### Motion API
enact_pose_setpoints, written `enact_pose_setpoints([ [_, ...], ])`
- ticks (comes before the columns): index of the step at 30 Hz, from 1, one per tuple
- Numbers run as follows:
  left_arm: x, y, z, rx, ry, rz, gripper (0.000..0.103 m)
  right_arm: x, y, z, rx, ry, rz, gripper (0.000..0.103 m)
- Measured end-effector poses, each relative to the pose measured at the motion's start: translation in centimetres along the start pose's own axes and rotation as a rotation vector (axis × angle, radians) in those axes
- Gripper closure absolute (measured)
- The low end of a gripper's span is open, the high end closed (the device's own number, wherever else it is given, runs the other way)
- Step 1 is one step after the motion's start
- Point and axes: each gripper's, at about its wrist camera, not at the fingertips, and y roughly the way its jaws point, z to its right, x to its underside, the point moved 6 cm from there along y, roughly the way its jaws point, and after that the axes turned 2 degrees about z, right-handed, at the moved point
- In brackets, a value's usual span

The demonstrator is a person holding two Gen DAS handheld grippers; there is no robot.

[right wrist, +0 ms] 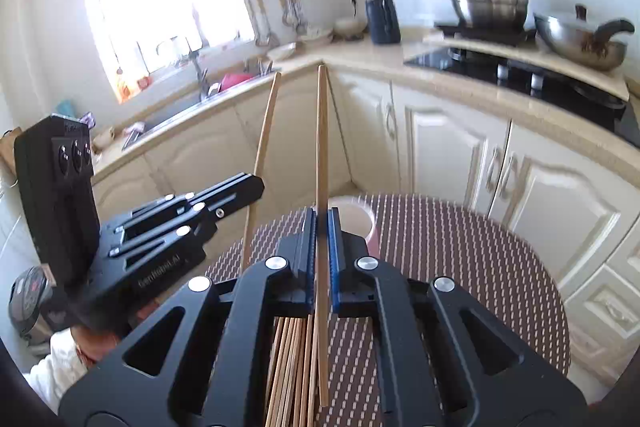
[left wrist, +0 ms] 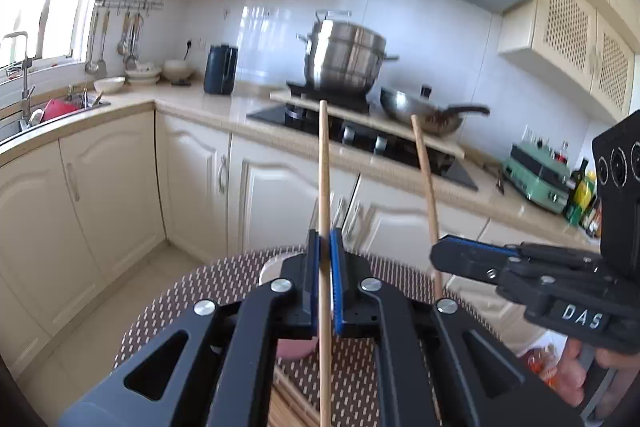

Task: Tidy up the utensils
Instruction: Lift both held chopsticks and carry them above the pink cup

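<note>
Left claw (left wrist: 325, 247) clenched on a single wooden chopstick (left wrist: 324, 163), blue pads pressed to either side of the shaft, stick running nearly upright through the grip with its top end against the view of the stove. Right claw (right wrist: 322, 227) clenched likewise on a second chopstick (right wrist: 322, 147), also close to upright, lower end hanging below the pads. Both claws lifted clear of the round bench with its brown woven mat (right wrist: 460, 267), side by side and apart, neither stick touching the other. Seen from the left wrist, the right claw (left wrist: 438, 257) off to the right, its chopstick (left wrist: 425, 179) leaning slightly; from the right wrist, the left claw (right wrist: 258, 187) off to the left, its chopstick (right wrist: 262, 151) tilted a little. Under the right claw, at the near edge of the bench, a loose bundle of more chopsticks (right wrist: 290, 367) lying flat on the mat. Toward the far edge of the bench, a pale pink-based cup (right wrist: 356, 223), upright. Beyond, cream cabinets, a steel stockpot (left wrist: 344, 61) and a wok (left wrist: 424, 111) on the stove.
</note>
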Motion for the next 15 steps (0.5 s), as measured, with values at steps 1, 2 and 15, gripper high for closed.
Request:
enact_pose_setpoints([
  [1, -0.7, 0.4, 0.0, -0.016, -0.005, 0.033, 0.097, -0.9, 0.4, 0.0, -0.005, 0.005, 0.034, 0.097],
  [2, -1.4, 0.7, -0.1, -0.019, -0.012, 0.058, 0.097, -1.9, 0.7, 0.0, 0.003, 0.001, 0.063, 0.097],
  [15, -5.1, 4.7, -1.8, -0.088, -0.067, 0.293, 0.097, -6.5, 4.1, 3.4, 0.066, 0.118, 0.313, 0.097],
])
